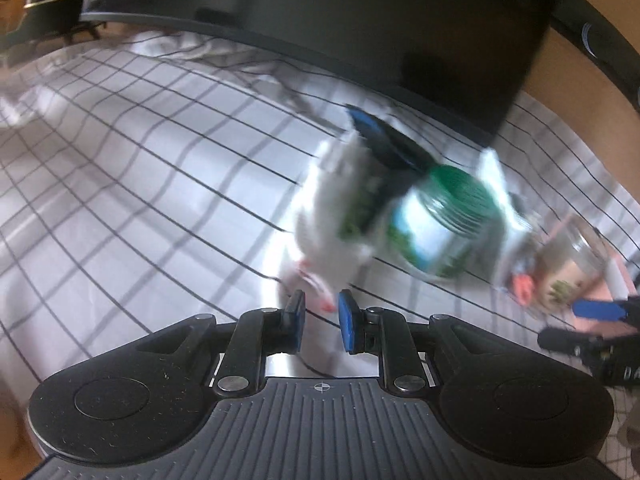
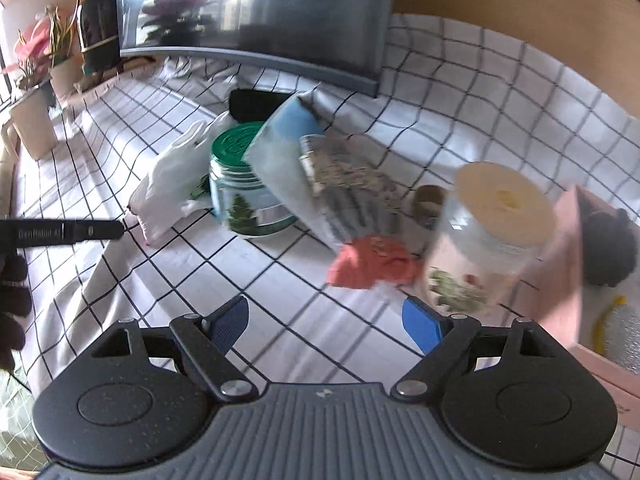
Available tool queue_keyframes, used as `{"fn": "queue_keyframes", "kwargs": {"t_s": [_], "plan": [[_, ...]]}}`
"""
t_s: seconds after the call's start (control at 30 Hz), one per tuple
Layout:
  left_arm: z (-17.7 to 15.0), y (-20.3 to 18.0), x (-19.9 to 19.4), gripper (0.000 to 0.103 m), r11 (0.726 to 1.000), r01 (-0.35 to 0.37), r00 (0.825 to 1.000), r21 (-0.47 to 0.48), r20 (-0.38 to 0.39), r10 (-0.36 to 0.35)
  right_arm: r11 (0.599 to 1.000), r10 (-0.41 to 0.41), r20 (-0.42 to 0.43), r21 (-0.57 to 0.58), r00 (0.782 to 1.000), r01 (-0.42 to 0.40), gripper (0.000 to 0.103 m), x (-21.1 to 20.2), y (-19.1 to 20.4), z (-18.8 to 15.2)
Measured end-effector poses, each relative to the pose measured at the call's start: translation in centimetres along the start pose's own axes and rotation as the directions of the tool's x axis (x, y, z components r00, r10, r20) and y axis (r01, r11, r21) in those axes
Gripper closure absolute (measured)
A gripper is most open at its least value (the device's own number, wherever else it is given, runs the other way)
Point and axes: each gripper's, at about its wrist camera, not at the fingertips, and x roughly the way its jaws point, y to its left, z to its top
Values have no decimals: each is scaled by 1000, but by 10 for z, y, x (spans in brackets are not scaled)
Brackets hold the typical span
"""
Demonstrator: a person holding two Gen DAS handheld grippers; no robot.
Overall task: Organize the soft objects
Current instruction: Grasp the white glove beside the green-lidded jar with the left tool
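A white soft glove lies on the checked cloth, beside a green-lidded glass jar. My left gripper is nearly shut just at the glove's pink-trimmed cuff; whether it pinches the cuff is unclear. The same glove and jar show in the right wrist view. My right gripper is open and empty above the cloth, in front of a grey knit glove with an orange cuff that leans on a blue-white packet. The left view is motion-blurred.
A cream-lidded jar stands by a pink box holding a dark fuzzy item. A monitor rises at the back. Potted plants stand far left. The checked tablecloth covers the table.
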Motion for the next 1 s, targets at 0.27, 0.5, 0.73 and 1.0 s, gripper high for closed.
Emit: {"fn": "queue_keyframes", "kwargs": {"t_s": [0.27,0.5,0.73,1.0], "plan": [[34,9,12,83,984,150,987,93,49,-155,999,-38,-16,-28,999,38,18,3,18,3],[66,8,38,83,989,59,995,137,74,-70,997,-72,-19,-4,997,72,18,-2,19,0],[63,-9,64,82,966,113,994,232,-21,-111,994,-105,-10,17,994,105,18,-7,16,-6],[44,-39,69,79,933,126,991,338,-94,-100,994,-105,-12,21,994,105,18,-10,15,-10]]}}
